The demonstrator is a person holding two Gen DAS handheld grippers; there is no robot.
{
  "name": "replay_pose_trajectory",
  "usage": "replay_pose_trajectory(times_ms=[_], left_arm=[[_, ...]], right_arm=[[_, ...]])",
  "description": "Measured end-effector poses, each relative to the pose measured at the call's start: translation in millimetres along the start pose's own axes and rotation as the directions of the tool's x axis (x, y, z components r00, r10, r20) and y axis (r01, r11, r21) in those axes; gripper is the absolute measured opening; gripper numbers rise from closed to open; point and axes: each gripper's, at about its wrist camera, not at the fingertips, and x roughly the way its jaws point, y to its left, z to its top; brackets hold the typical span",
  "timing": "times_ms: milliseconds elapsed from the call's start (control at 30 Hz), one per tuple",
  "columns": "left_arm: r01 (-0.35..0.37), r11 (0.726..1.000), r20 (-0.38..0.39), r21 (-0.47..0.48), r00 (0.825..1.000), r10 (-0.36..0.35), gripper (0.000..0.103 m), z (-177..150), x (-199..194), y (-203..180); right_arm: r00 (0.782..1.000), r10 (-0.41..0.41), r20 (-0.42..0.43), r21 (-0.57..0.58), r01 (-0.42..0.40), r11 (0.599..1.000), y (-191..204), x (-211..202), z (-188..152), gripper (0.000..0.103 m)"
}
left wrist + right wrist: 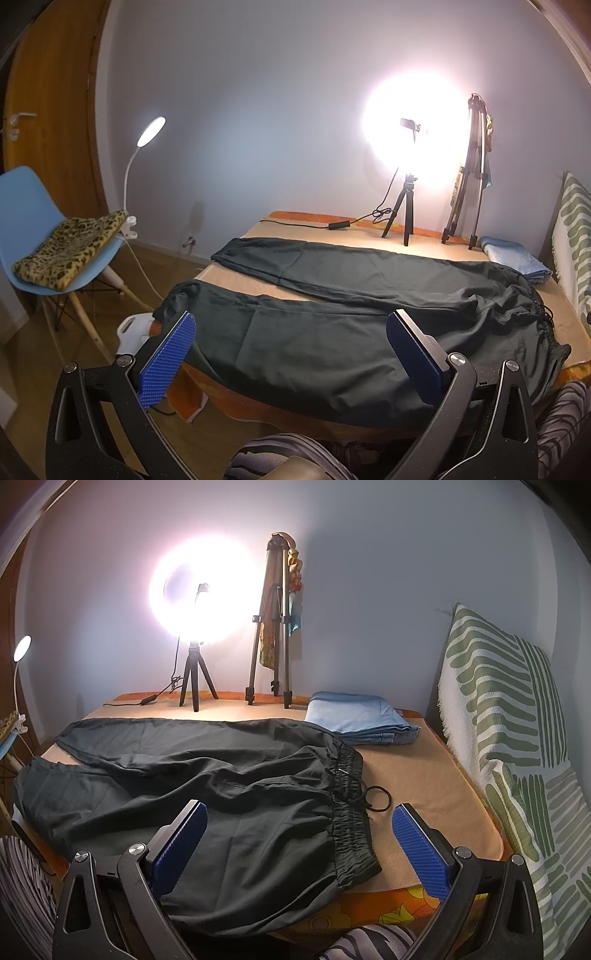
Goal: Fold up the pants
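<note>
Dark green pants (pixel 332 332) lie spread flat on the tan table (pixel 258 230), legs apart and pointing left, waistband at the right. In the right wrist view the pants (pixel 221 794) show their elastic waistband (pixel 349 812) and a looped drawstring (pixel 380 797). My left gripper (pixel 291 325) is open and empty, hovering above the near leg. My right gripper (pixel 299 819) is open and empty, above the waistband's near corner.
A ring light on a small tripod (pixel 406 206), a taller folded tripod (pixel 469 177) and a cable stand at the table's back. Folded blue cloth (pixel 362 718) lies at the back right. A blue chair (pixel 33 221) with a leopard cushion stands left. A patterned cushion (pixel 509 720) stands right.
</note>
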Motion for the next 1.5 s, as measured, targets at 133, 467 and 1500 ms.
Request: replay_pose_trajectory(times_ms=[133,467,1500], left_arm=[[0.001,1.000,-0.002,-0.004,1.000,-0.001,0.103,0,0,0],[-0.006,1.000,-0.008,-0.010,1.000,0.006,0.103,-2,3,0],[-0.035,0.999,-0.046,-0.025,0.998,0.033,0.094,-6,18,30]], right_arm=[[1.000,0.004,-0.003,0.001,-0.004,1.000,0,1,-2,0.102],[1.000,0.008,-0.007,-0.002,-0.008,1.000,2,2,-4,0.102],[0.997,0.069,0.018,-0.194,-0.064,0.979,22,3,-6,0.100]])
